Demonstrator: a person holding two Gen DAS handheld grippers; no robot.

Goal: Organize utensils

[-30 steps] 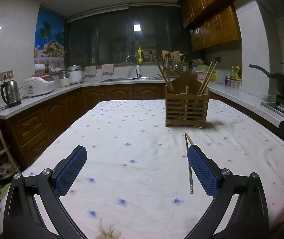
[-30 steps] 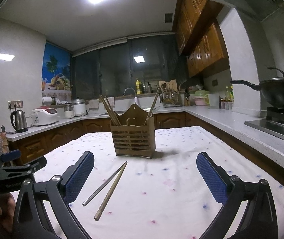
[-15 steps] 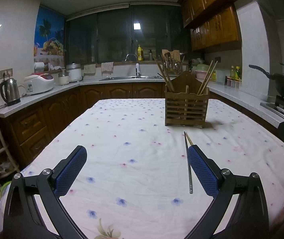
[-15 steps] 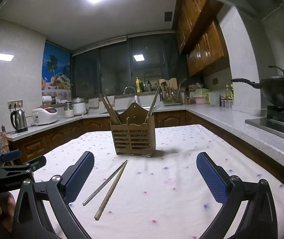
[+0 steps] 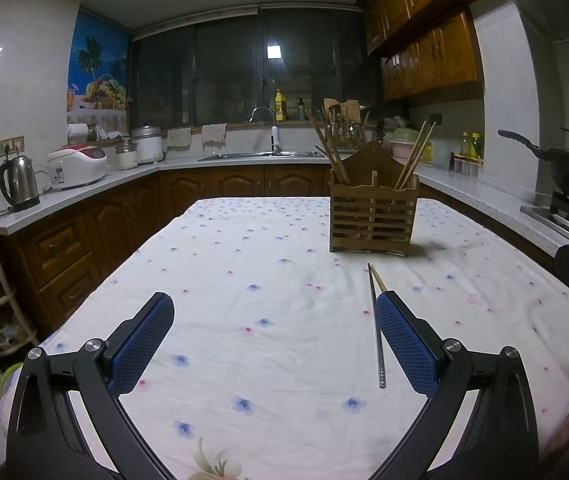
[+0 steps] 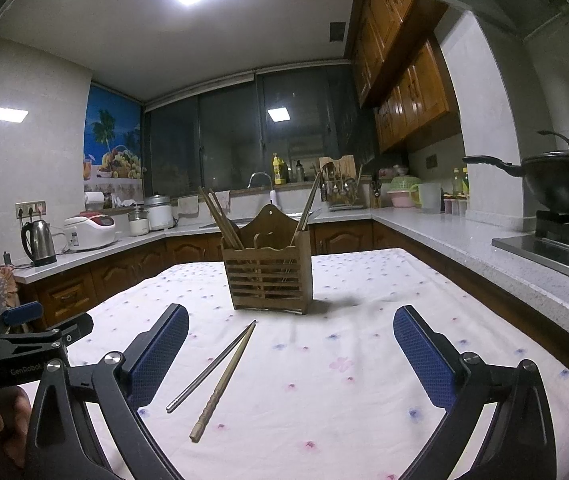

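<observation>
Both tools were hanging over the desk wide open, nothing in either one. The right tool had the two loose pieces just ahead of its left finger: a metal chopstick and a wooden chopstick, tips touching at the far end and splaying apart toward the tool. From the left tool, the metal chopstick lay right beside its right finger, and the wooden one was mostly hidden behind that finger.

My take on doing the pickup well: take one stick at a time, closer to the near ends where they're spread, so the tool doesn't pinch both. The cloth looks soft and a bit wrinkly, so I'd come down gently or it'll bunch up.

Further out, dead ahead of the right tool, stood the wooden holder with chopsticks already leaning out both sides. Those could snag a stick going in, so drop in from above. Plenty of open cloth around the holder, and the desk edges sat well off to either side.
</observation>
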